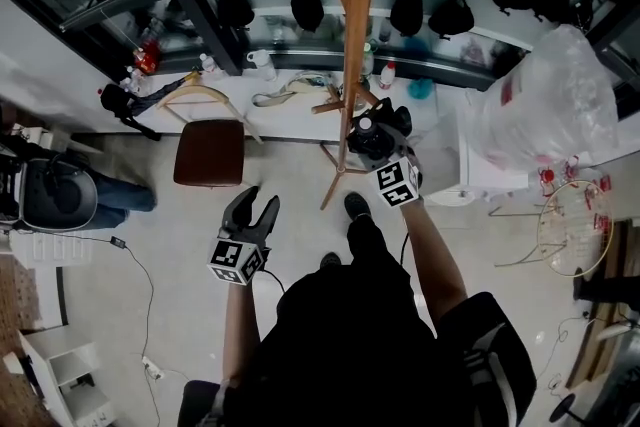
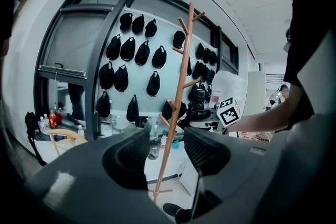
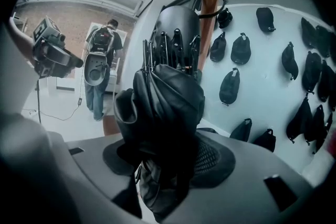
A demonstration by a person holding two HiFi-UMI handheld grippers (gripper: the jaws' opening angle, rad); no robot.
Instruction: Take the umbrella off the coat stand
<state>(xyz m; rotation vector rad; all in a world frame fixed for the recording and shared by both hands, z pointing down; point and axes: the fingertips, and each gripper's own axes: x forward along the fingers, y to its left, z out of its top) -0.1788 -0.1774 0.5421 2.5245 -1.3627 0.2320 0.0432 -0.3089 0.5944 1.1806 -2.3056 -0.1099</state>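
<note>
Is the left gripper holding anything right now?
No, the left gripper has its jaws apart and empty, with only the distant coat stand showing through the gap.

The head view looks steeply down from above the person onto the floor [image 1: 290, 165]. The coat stand [image 1: 358, 35] rises toward the lens, and the left tool [image 1: 252, 207] and right tool [image 1: 383, 140] sit close below it. The left gripper view rides just behind that tool's jaws and faces roughly level across the room. The coat stand shows at middle distance in the gap, with the right tool beside it. The right gripper view sits hard against the umbrella [image 3: 163, 107], which blocks its centre; the dark mass at the right tool in the head view is probably the same umbrella. All three views share the coat stand and the wall of black bags [image 1: 305, 0].
</note>
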